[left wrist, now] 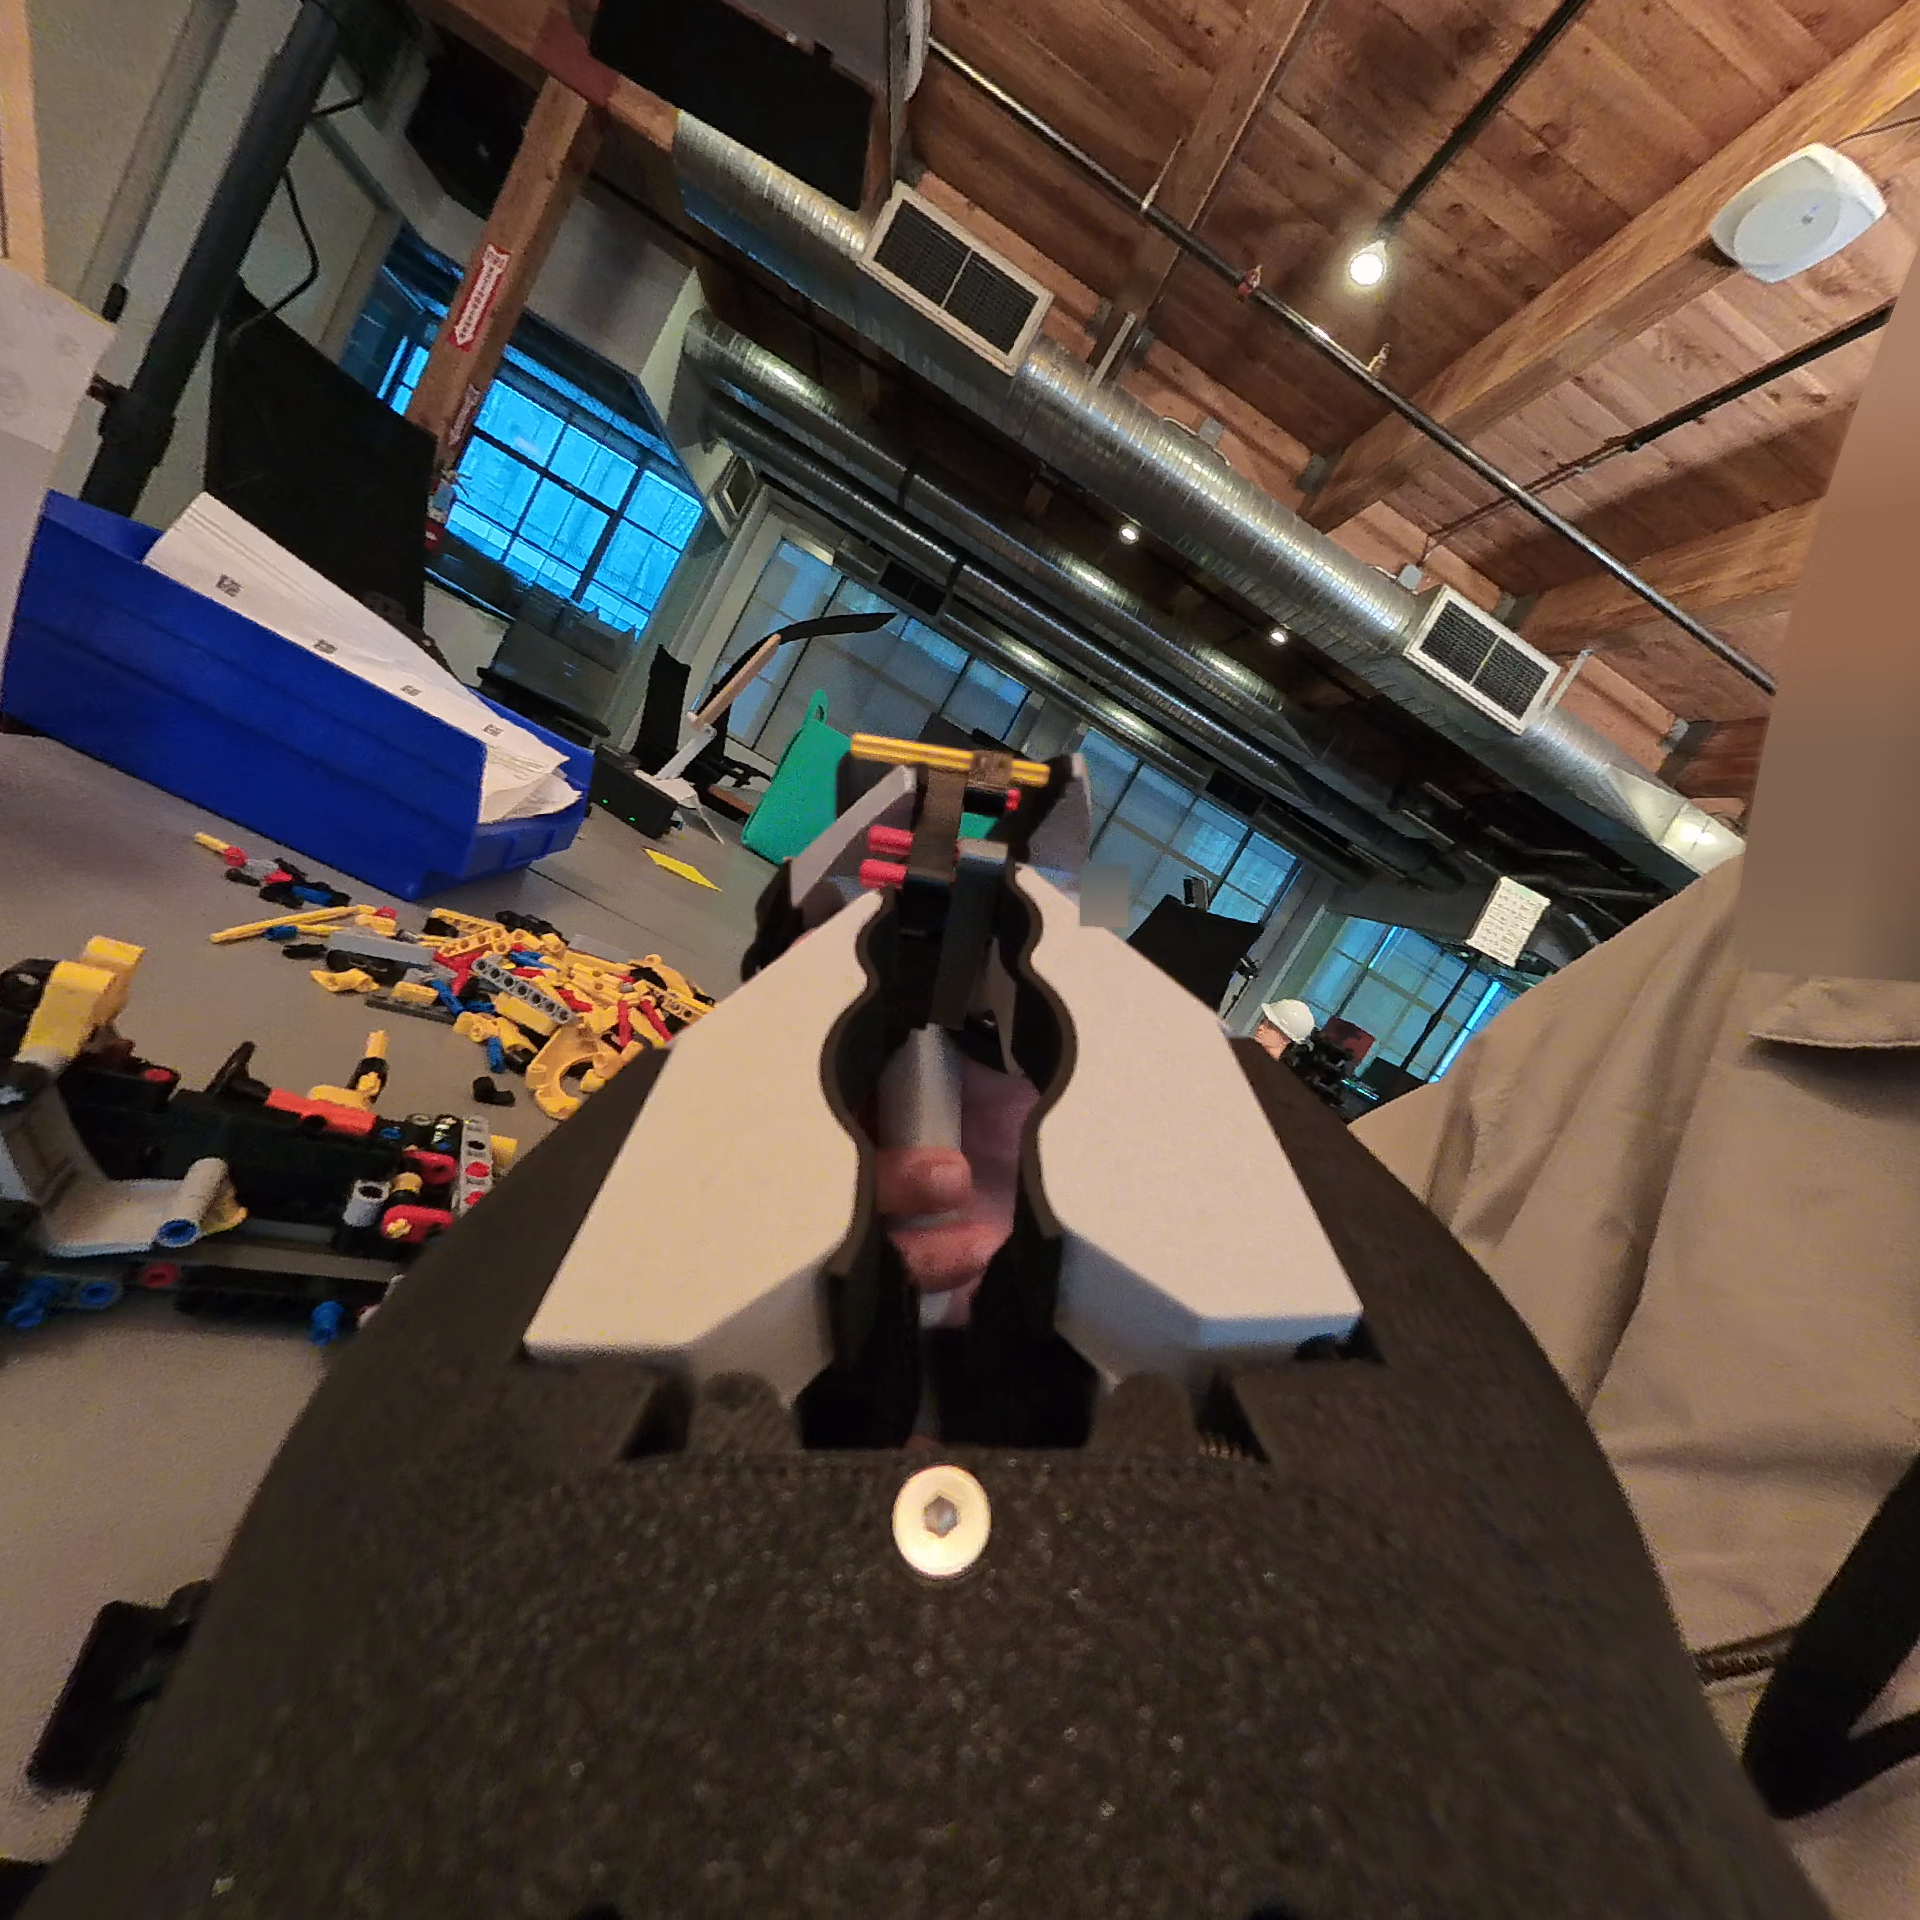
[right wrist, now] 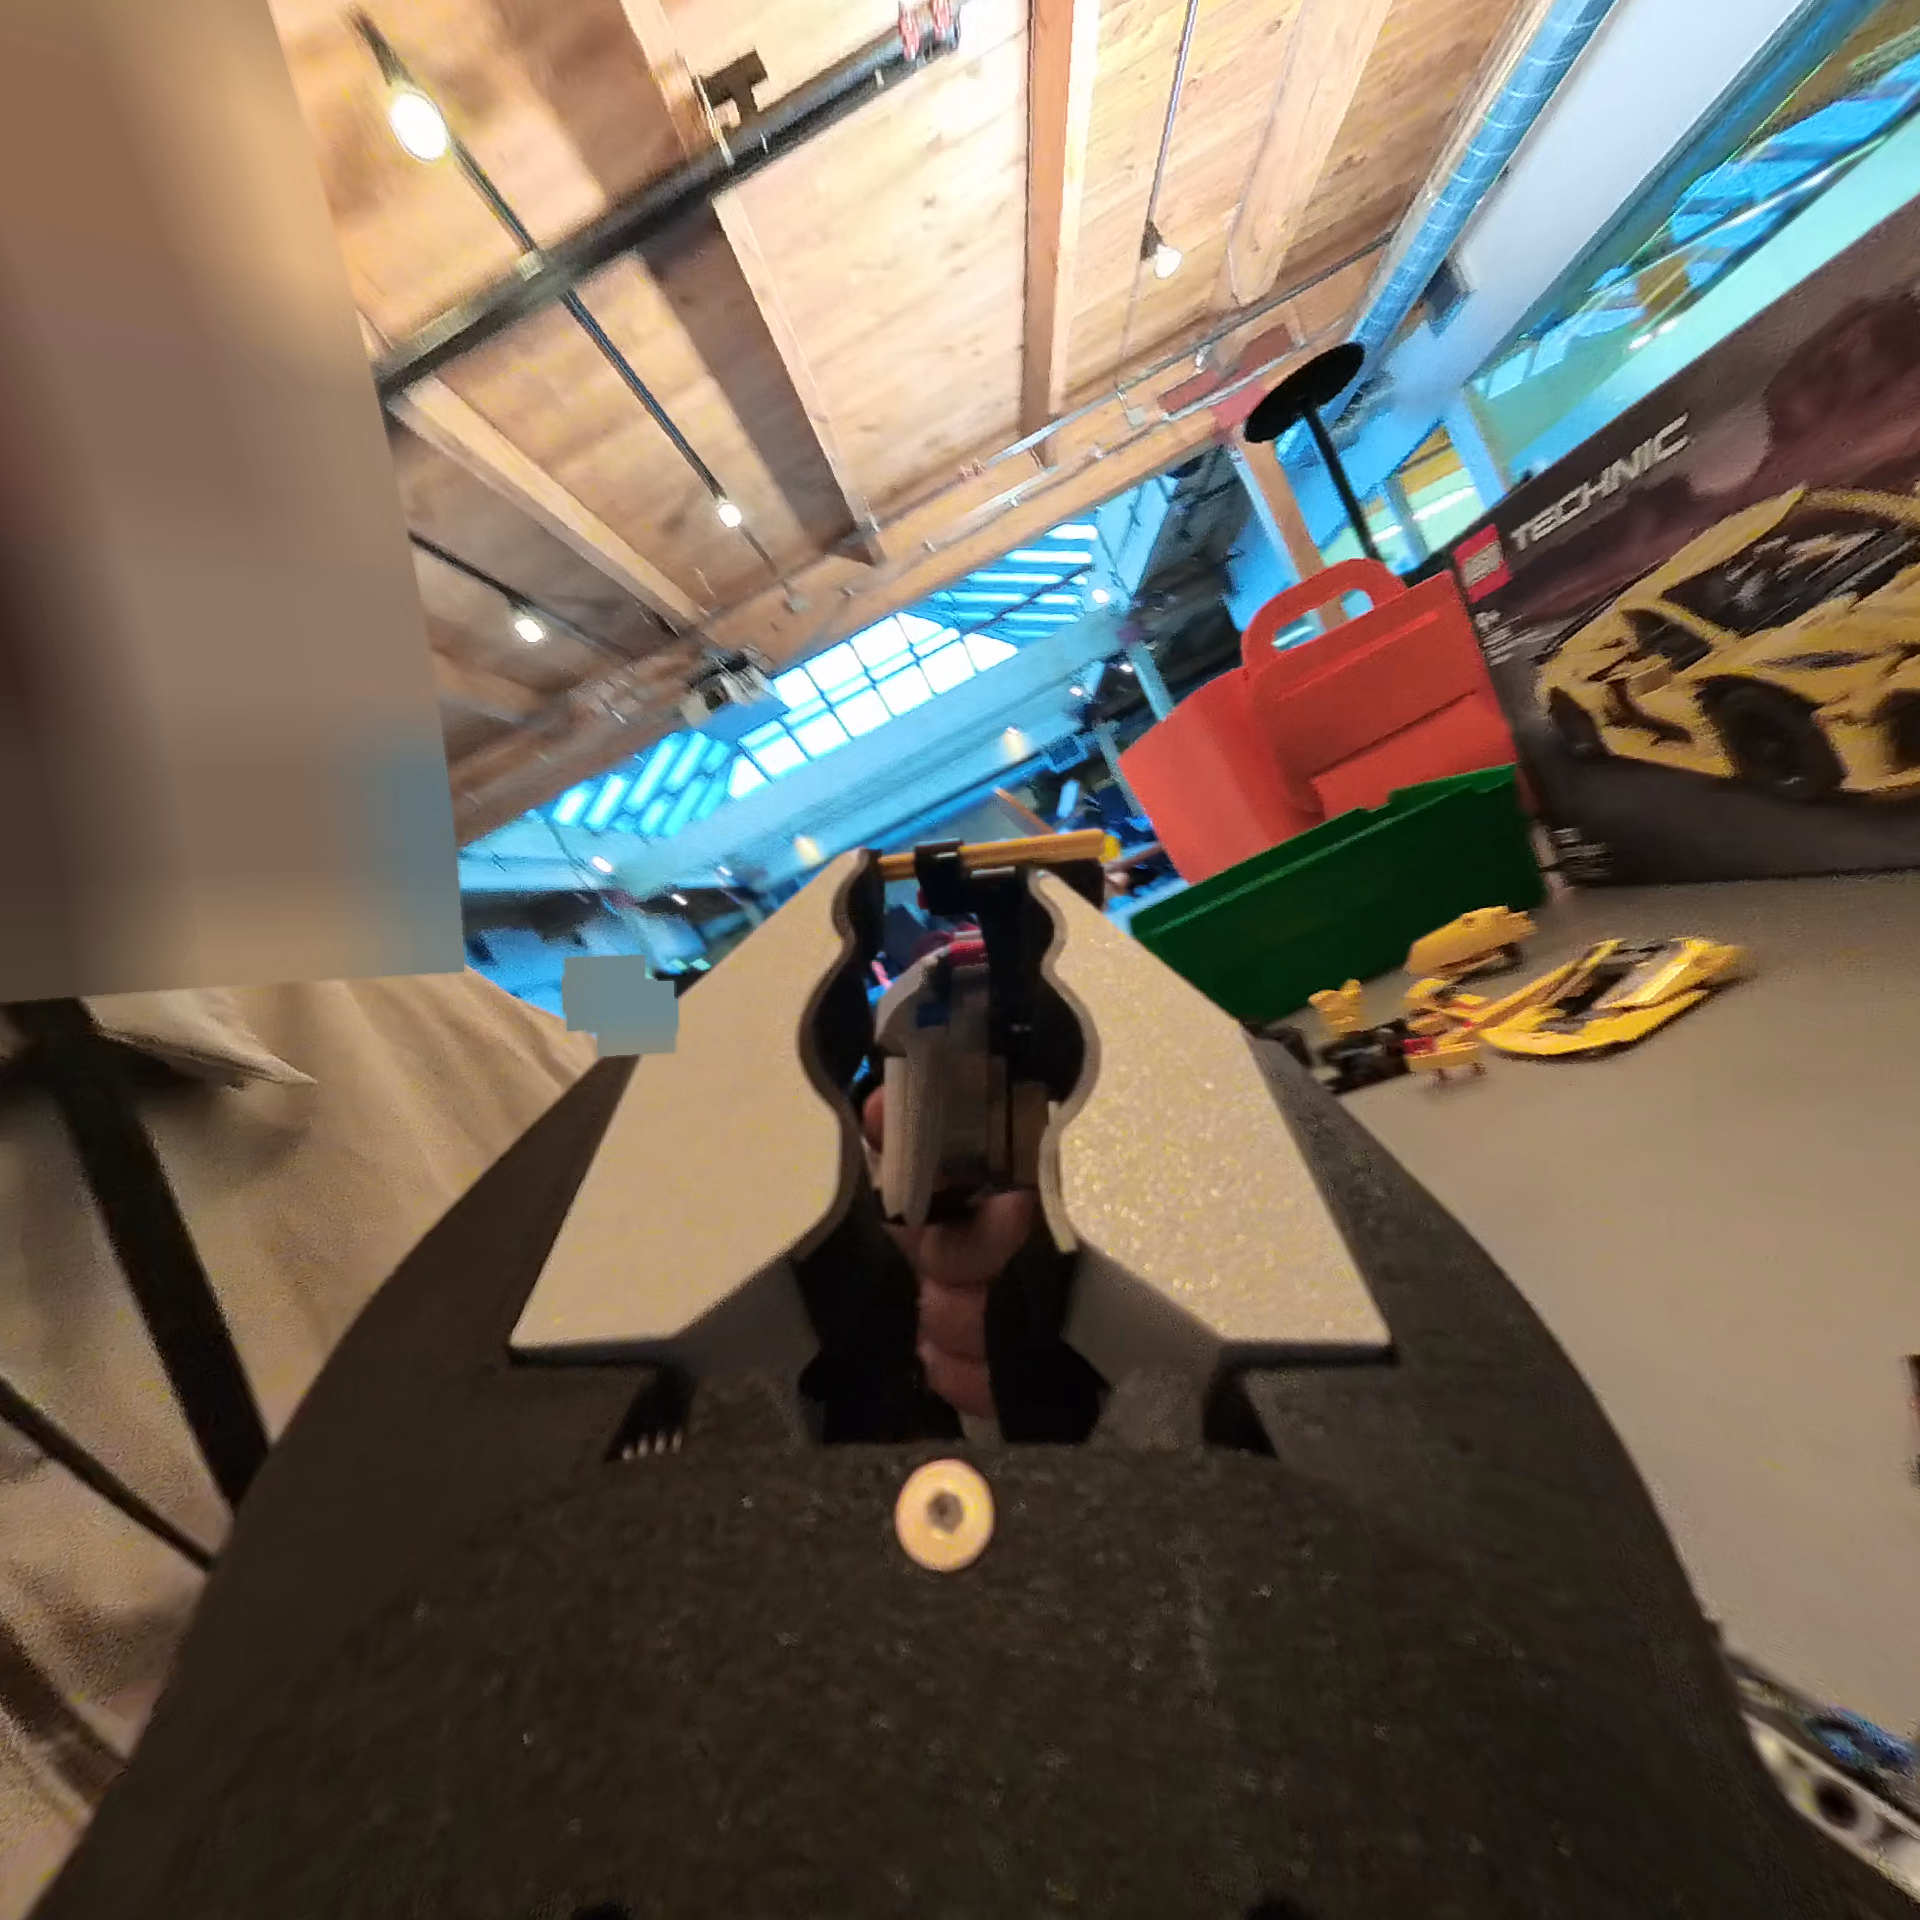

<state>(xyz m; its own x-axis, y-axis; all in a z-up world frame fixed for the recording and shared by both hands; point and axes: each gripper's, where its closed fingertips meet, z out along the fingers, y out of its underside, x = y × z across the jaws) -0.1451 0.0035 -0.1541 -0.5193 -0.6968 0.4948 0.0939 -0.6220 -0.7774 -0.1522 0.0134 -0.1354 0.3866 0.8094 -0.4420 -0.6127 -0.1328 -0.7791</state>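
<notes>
A: Your left claw (left wrist: 951,831) is clamped on a small black-and-grey brick assembly with red pins and a yellow axle across its top (left wrist: 940,821), held up in the air, well clear of the grey counter (left wrist: 135,1455).

B: And your right claw (right wrist: 961,883)?

A: Closed too, gripping a small black brick piece with a yellow axle through it (right wrist: 977,862). Beyond its fingers you can see the other grey claw and knuckles of a hand (right wrist: 951,1320). The two claws face each other, tips nearly meeting; can't tell if both pinch one assembly.

B: Counter stuff?

A: In the left wrist view, a loose heap of yellow, red, blue and grey brick parts (left wrist: 520,987) mid-counter, a half-built black chassis with red and yellow bits (left wrist: 208,1153) at the left edge, a blue plastic bin with white papers (left wrist: 260,665) behind. In the right wrist view, yellow car body panels (right wrist: 1558,987), a green plastic bin (right wrist: 1340,904), a red-orange carry case (right wrist: 1340,707) and a dark printed box with a yellow car picture (right wrist: 1714,665) at the far edge.
</notes>
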